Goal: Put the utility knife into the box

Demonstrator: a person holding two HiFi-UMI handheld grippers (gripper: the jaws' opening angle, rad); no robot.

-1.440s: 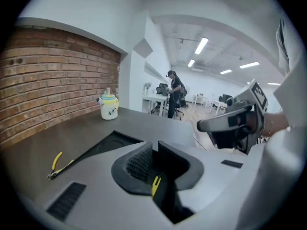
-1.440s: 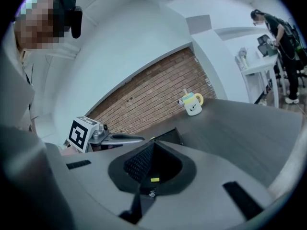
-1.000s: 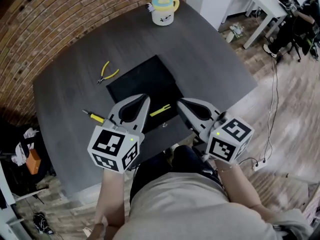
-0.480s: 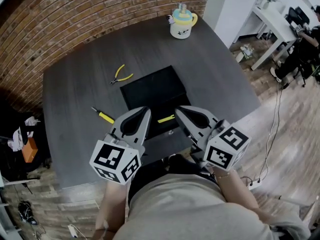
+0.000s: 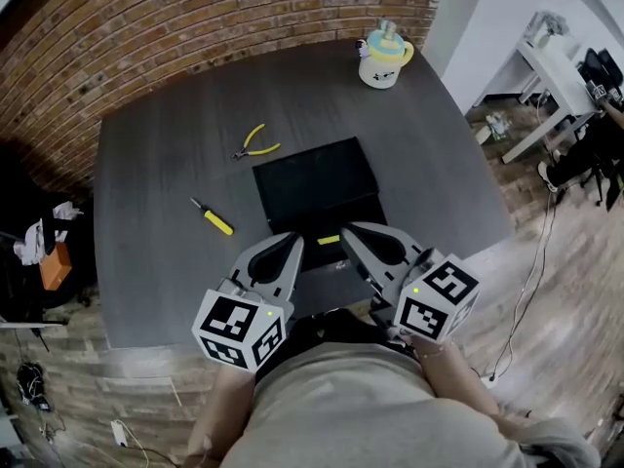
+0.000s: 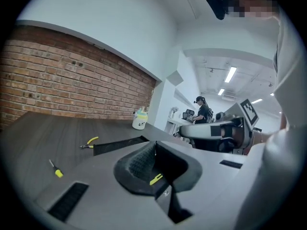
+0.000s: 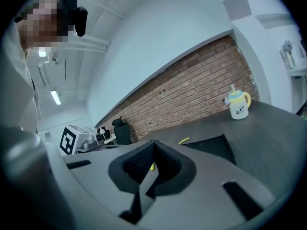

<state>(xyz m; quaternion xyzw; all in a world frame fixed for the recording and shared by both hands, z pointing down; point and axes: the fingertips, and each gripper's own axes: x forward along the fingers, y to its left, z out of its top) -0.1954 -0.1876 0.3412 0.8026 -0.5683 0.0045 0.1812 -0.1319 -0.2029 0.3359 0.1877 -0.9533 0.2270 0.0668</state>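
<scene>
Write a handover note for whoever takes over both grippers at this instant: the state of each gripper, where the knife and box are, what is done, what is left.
Left gripper: jaws together, nothing in them.
Right gripper: jaws together, nothing in them.
Utility knife: yellow, lying between the two grippers at the near end of the black box; neither gripper holds it.
Done: unclear. These views don't show whether the knife lies inside the box or only on its near edge.
Left: check that. If the knife is outside, open one gripper, pick it up and set it in the box.
</scene>
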